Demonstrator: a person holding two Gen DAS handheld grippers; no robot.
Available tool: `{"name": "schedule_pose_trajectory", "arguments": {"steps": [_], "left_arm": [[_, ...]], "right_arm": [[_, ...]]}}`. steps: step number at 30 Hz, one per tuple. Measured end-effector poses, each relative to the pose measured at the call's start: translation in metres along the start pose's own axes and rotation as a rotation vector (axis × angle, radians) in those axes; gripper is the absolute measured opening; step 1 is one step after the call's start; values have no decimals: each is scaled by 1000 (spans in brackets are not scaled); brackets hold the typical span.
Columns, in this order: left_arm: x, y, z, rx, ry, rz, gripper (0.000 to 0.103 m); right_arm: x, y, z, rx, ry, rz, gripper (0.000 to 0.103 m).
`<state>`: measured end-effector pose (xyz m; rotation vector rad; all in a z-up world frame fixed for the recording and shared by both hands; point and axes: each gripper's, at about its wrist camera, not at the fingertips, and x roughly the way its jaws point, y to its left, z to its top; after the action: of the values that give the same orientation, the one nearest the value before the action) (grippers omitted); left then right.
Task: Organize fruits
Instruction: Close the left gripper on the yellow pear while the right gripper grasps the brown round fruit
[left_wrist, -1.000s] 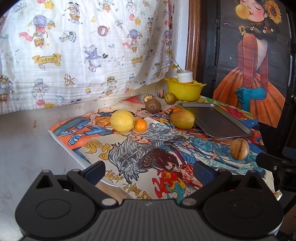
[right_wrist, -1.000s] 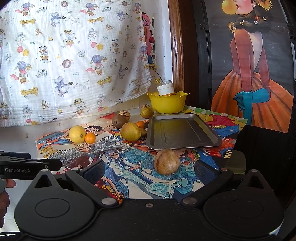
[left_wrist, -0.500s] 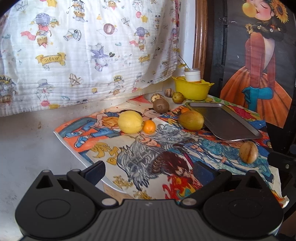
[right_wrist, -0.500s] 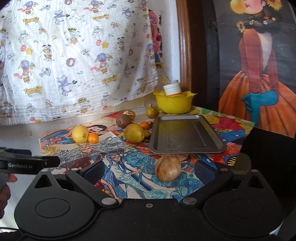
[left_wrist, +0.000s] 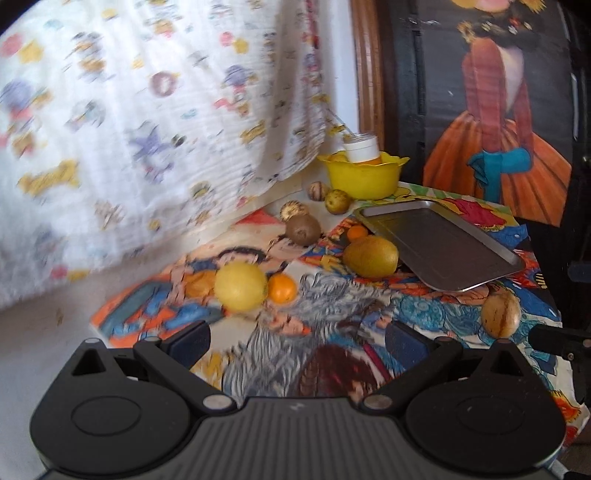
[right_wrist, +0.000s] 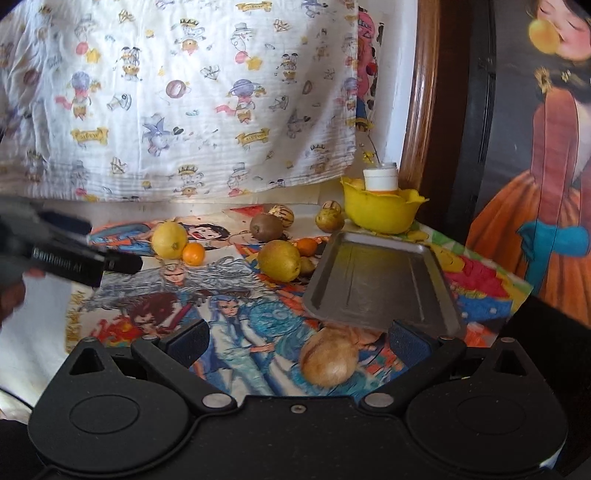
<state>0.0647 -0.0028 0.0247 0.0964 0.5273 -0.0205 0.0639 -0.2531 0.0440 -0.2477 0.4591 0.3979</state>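
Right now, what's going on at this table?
A person holds a gripper in each hand, sorting fruit. Both are open and hold nothing. The right gripper is closest to the tan striped fruit, which lies between its fingers in front of the metal tray. The tray holds nothing. The left gripper points toward the lemon and small orange. The other fruits lie loose on the mat.

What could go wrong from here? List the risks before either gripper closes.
1. The tan fruit lies between the open right gripper fingers, off to one side; being round, it may roll away when nudged.
2. It sits right at the metal tray front rim, so the right-hand finger may bump the tray.
3. The lemon touches a small orange; grabbing one may push the other.
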Motion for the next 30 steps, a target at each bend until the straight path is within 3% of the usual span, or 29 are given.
{"name": "schedule_pose_trajectory", "arguments": {"steps": [9,19,30], "left_arm": [[48,-18,36,139,-2,-97,103],[105,-49,56,285,51,-186,103],[153,-57,56,223,80,-212,101]], "right_arm": [[24,-21,-3,59,15,-13,103],[53,-33,-16,101,103,40,101],[74,-36,-25,185,150,37,83]]}}
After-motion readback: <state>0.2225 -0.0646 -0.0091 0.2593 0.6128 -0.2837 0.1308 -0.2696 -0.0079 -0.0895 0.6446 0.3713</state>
